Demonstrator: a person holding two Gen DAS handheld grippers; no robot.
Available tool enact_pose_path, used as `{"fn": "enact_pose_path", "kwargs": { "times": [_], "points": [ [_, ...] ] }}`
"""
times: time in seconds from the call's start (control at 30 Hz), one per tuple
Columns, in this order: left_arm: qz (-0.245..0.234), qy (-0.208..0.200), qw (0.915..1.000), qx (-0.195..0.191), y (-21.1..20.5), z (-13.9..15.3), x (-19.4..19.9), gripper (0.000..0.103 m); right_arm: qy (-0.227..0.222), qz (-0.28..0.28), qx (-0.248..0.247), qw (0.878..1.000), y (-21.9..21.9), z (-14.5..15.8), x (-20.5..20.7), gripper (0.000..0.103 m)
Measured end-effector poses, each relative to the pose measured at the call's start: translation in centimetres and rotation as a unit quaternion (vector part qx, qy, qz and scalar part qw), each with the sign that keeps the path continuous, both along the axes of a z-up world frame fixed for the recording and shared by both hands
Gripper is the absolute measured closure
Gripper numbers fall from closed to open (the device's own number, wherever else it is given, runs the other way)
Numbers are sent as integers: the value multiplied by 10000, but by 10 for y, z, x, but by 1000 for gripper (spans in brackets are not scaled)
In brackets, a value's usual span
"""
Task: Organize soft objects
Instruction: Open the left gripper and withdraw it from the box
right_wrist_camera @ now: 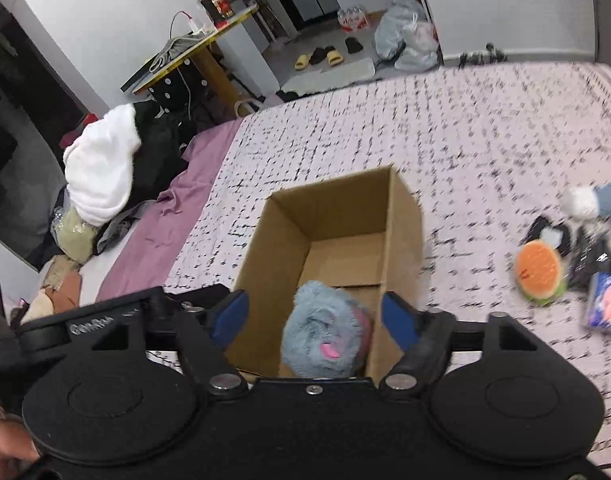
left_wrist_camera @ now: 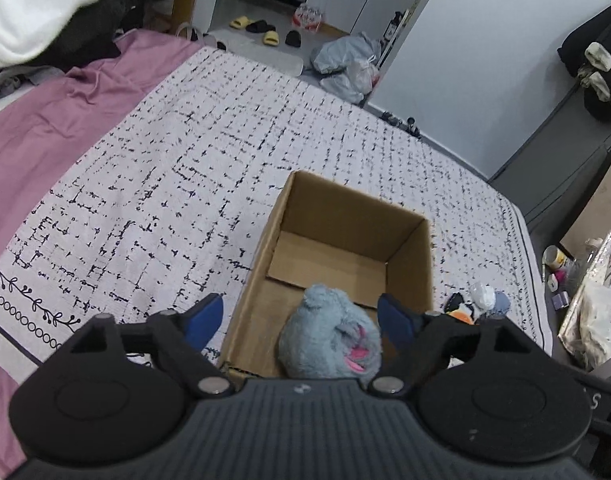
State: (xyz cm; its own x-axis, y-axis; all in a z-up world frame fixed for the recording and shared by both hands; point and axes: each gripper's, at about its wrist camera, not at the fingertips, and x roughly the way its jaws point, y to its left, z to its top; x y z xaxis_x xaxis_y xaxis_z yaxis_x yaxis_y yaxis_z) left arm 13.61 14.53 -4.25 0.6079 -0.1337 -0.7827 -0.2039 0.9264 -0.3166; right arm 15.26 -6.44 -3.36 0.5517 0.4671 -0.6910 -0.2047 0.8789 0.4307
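Plush toy (left_wrist_camera: pixel 329 332), blue-grey and fluffy with a flash of pink, sits inside the cardboard box (left_wrist_camera: pixel 409 256) at its near end, and both our views look straight down on it. We have the left gripper (left_wrist_camera: pixel 301 316) over the box with its blue fingers spread wide, gripping nothing; the toy shows between them but they do not appear to touch it. The right gripper (right_wrist_camera: pixel 315 312) is the same story: jaws wide, nothing held, hovering above the box's near edge. The box rests on the patterned bed cover (left_wrist_camera: pixel 185 160), its far half bare. So we judge one item is stowed and the next pick is up. At three o'clock from the box, in the right view, we see the remaining soft things bunched together: a burger plush (right_wrist_camera: pixel 539 270), a white-and-blue plush (right_wrist_camera: pixel 593 200) and a blue-and-pink packet (right_wrist_camera: pixel 607 306), with dark items we cannot identify between them. Next move, we reckon, calls for swinging the right gripper over there, closing gently on the burger, then carrying it back.
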Motion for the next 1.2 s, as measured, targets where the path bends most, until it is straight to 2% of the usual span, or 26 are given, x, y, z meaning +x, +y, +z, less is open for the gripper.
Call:
{"fn": "enact_pose_path", "kwargs": {
  "times": [0.13,0.27,0.47,0.73,0.9,1.1,1.2],
  "points": [
    [25,-159,9998,137,-11,8,-8,17,-248,-45,-35,9997,-16,9,-9,17],
    [134,-332,9993,85,-21,14,-18,17,-487,-159,-79,9987,-33,14,-18,7],
    [232,-721,9962,435,-40,23,-33,17,-659,-293,-109,9973,-58,15,-30,0],
    [287,-992,9934,496,-61,32,-48,17,-922,-362,-166,9949,-87,17,-45,0],
    [226,-1007,9936,462,-74,36,-55,17,-1038,-355,-200,9938,-104,18,-52,0],
    [19,-1123,9907,767,-96,41,-61,17,-1219,-314,-270,9917,-123,20,-63,0],
    [112,-1199,9887,894,-105,44,-67,15,-1247,-304,-195,9915,-134,22,-66,0]
  ]
}}
